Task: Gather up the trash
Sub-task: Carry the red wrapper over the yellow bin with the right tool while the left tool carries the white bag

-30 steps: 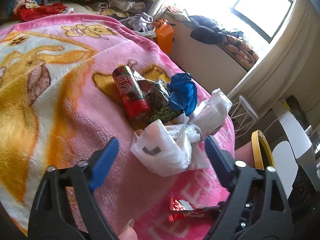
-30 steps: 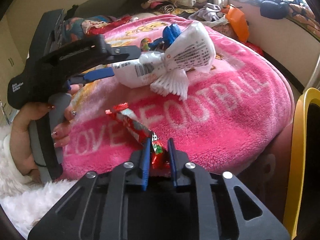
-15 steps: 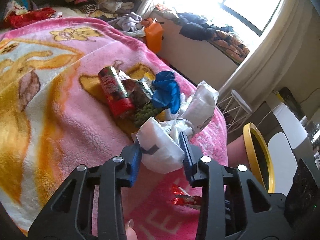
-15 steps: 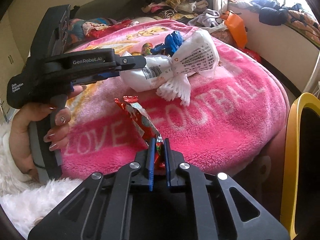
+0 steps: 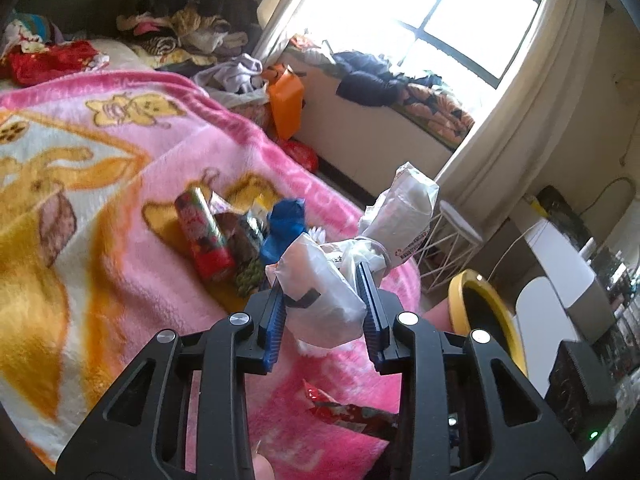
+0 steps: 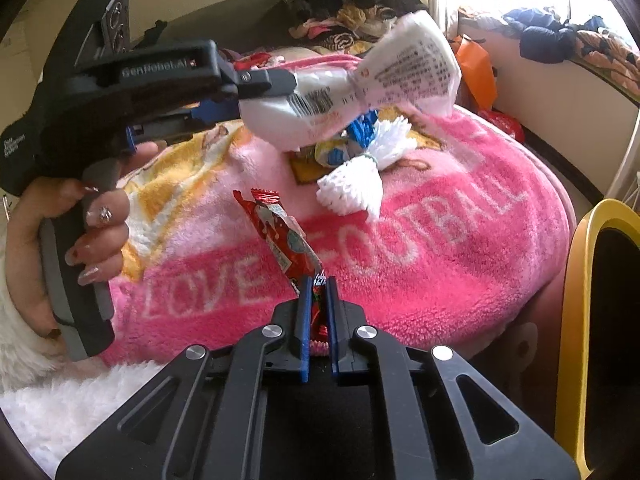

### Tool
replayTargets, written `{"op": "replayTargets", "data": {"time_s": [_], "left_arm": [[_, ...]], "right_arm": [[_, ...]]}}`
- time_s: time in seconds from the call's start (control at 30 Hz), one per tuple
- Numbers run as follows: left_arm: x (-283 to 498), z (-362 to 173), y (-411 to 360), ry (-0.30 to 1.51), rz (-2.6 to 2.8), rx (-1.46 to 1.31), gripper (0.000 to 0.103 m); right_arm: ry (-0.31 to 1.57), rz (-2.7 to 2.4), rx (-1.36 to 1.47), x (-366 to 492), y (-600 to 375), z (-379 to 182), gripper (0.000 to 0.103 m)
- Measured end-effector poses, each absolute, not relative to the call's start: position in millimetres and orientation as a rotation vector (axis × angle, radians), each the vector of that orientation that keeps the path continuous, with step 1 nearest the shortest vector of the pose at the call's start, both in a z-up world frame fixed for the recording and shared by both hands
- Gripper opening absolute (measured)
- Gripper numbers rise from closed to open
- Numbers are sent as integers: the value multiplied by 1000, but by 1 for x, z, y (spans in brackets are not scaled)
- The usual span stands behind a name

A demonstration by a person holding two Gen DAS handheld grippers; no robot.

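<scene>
My left gripper point(image 5: 322, 280) is shut on a knotted white plastic bag point(image 5: 328, 300) and holds it above the pink blanket point(image 5: 120, 240); the bag also shows in the right wrist view point(image 6: 360, 92), lifted. My right gripper point(image 6: 318, 284) is shut on a red snack wrapper point(image 6: 280, 236), held off the blanket; it also shows in the left wrist view point(image 5: 344, 412). Lying on the blanket are a red can point(image 5: 202, 236), dark snack packets point(image 5: 244, 236), a blue crumpled wrapper point(image 5: 286, 224) and a white foam net point(image 6: 360, 184).
A yellow-rimmed bin point(image 5: 486, 320) stands beside the bed on the right, also in the right wrist view point(image 6: 580, 320). A white wire stand point(image 5: 452, 232), an orange bag point(image 5: 286, 100) and piled clothes point(image 5: 192, 36) lie beyond the bed.
My left gripper closed on the white bag and lifted it off the blanket. My right gripper closed tighter on the red wrapper and raised it.
</scene>
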State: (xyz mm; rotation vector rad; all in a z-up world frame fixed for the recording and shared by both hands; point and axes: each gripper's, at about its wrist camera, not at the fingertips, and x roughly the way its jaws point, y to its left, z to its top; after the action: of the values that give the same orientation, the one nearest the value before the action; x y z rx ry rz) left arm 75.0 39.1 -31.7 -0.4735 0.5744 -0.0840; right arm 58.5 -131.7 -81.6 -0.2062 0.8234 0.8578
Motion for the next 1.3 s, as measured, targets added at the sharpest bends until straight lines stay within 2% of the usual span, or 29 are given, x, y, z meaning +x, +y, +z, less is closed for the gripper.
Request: {"op": "replayTargets", "data": {"time_s": [0.63,1.3], "left_arm": [[63,18,30,465,-125,-478,26],[64,31,0,444,-214,-444,26]], "right_arm": [[699,763,-86,69,-163,-51,4],[650,571,87,94,-227,-41,4]]}}
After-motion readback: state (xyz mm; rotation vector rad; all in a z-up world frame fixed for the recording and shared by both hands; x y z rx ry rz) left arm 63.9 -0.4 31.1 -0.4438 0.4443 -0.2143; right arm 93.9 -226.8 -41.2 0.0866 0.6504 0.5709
